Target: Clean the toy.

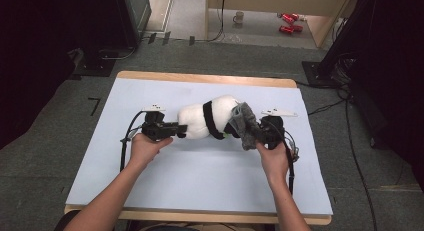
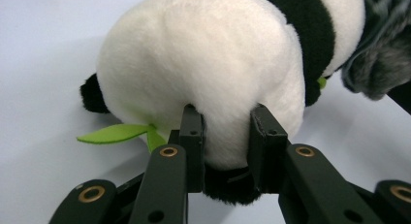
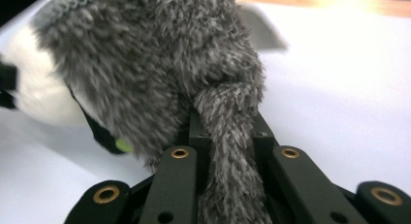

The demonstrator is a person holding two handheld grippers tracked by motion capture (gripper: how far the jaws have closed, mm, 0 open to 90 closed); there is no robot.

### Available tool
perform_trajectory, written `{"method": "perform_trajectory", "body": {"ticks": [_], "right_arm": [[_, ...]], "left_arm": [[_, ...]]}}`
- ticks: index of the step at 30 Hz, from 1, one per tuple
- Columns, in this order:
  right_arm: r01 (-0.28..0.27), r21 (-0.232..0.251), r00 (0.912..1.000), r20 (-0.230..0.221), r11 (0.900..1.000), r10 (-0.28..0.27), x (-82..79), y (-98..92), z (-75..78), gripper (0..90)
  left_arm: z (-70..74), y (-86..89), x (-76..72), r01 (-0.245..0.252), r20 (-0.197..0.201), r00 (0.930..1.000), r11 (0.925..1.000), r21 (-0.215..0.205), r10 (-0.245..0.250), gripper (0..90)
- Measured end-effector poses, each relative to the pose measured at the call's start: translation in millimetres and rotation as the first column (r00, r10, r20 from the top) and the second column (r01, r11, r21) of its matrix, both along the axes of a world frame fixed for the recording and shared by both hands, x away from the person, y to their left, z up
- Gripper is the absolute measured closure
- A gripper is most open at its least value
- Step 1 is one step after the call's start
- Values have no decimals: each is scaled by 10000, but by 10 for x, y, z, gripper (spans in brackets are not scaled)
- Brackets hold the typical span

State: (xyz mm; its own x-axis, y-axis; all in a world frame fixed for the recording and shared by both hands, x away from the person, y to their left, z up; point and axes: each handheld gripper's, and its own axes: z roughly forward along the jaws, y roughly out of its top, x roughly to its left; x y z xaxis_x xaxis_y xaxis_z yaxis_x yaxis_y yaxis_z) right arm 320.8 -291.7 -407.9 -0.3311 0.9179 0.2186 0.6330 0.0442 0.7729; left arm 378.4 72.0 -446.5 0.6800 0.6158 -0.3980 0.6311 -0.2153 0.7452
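Left hand-held gripper (image 2: 227, 136) at frame centre-left: jaws pinching white rump of toy panda (image 1: 207, 118), green felt leaf (image 2: 116, 133) just beside. Right hand-held gripper (image 3: 228, 136) at centre-right: jaws clamped on strip of grey furry cloth (image 1: 245, 122) draped over panda's head end. Panda lies mid-tabletop (image 1: 200, 176). Beyond, on floor, upper frame: mug (image 1: 239, 17), red cans (image 1: 289, 22); cables (image 1: 355, 156) at right.

A plush panda (image 1: 207, 118) is gripped on the tabletop (image 1: 200, 166) by the left hand-held gripper (image 1: 176, 129); a grey furry cloth (image 1: 245, 122) is pinched by the right hand-held gripper (image 1: 256, 133).
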Motion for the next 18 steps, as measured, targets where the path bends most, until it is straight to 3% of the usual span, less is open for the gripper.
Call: {"method": "perform_trajectory", "body": {"ticks": [2,5,9,18], "right_arm": [[-122,319,9998,165,9994,117,-24,39,68,792],[-601,251,9971,480,9979,589,-67,223,150,792],[-1243,283,9908,569,9918,1225,-103,456,194,792],[-2840,111,9587,191,9587,2838,-137,1048,72,792]], "left_arm": [[2,-15,-10,-20,101,9999,10000,24,20,716],[6,-22,-18,-53,117,9999,10000,12,53,716],[10,-40,-46,-35,180,9998,10000,-5,35,716],[17,-82,-123,-86,202,9998,9999,-77,87,713]]}}
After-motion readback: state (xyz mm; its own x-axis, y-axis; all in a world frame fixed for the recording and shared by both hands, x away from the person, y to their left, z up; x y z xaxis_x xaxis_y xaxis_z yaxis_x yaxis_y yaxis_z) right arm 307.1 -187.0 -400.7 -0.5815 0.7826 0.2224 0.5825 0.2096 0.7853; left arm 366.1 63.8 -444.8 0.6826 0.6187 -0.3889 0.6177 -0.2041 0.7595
